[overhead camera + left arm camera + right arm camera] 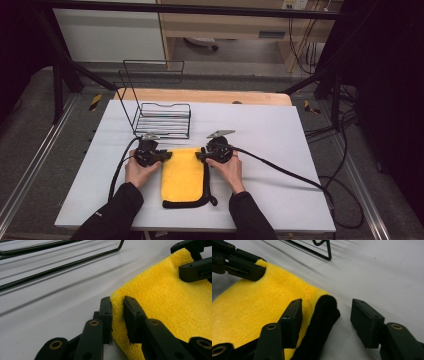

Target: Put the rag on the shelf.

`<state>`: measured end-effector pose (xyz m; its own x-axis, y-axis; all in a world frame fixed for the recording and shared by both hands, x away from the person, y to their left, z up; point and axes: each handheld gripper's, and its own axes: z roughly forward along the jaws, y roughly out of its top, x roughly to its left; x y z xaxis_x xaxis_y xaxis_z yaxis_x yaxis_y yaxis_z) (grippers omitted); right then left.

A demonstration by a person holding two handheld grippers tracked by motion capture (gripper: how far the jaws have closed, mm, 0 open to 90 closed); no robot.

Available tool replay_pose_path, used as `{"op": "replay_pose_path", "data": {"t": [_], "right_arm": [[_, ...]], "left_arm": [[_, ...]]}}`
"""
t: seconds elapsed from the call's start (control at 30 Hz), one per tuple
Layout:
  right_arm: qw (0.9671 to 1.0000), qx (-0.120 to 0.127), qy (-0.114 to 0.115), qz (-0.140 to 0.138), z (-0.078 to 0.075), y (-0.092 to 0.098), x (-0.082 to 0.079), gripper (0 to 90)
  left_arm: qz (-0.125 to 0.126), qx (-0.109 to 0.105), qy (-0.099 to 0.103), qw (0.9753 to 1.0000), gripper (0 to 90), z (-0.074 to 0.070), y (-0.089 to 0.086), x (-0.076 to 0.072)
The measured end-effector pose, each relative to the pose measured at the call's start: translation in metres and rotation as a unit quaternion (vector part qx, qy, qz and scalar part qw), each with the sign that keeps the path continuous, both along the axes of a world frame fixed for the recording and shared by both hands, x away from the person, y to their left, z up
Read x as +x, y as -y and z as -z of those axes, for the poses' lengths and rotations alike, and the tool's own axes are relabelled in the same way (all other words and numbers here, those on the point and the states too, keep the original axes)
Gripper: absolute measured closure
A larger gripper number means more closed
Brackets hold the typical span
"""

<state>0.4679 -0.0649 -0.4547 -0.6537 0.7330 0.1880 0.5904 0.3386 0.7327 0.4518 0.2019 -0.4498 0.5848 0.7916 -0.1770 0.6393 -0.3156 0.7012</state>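
High view: the cloth (182,175) lies on the counter (280,135) just before the rack (162,120). Left gripper view: your left claw (117,315) pinches only a thin corner, which could slip. Right gripper view: your right claw (325,320) straddles the black hem, spread; closing early may miss.

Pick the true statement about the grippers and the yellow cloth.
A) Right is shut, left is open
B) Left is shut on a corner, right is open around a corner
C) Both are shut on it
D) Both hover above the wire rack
B: the left gripper pinches the yellow cloth at its corner, while the right gripper's fingers stand apart around the black-edged corner.
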Motion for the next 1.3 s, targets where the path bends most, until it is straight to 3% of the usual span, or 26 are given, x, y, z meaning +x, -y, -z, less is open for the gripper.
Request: {"op": "replay_pose_path", "data": {"t": [0.1,0.2,0.33,0.67,1.0,1.3], "right_arm": [[0.9999,0.008,-0.008,0.003,0.000,-0.002,-0.004,54.6],[0.9999,0.009,-0.010,0.007,0.000,-0.002,-0.006,57.4],[0.9992,0.021,-0.032,0.009,0.000,-0.003,-0.007,68.4],[0.9978,0.034,-0.056,0.008,-0.001,-0.002,-0.003,76.1],[0.9984,0.037,-0.042,0.008,-0.005,-0.002,-0.007,77.2],[0.9983,0.057,-0.010,0.004,-0.020,0.001,-0.018,77.2]], "left_arm": [[0.004,0.003,0.004,1.0000,76.4,0.000,0.000,-0.001],[0.003,0.004,0.008,1.0000,76.4,0.000,0.001,-0.001],[0.005,0.002,0.004,1.0000,76.8,0.000,0.000,0.000],[0.005,-0.015,-0.010,0.9998,81.4,0.000,-0.004,0.002],[0.006,-0.018,0.007,0.9998,82.7,-0.007,-0.005,-0.002],[0.013,-0.030,0.033,0.9989,82.9,-0.024,-0.010,-0.013]]}}
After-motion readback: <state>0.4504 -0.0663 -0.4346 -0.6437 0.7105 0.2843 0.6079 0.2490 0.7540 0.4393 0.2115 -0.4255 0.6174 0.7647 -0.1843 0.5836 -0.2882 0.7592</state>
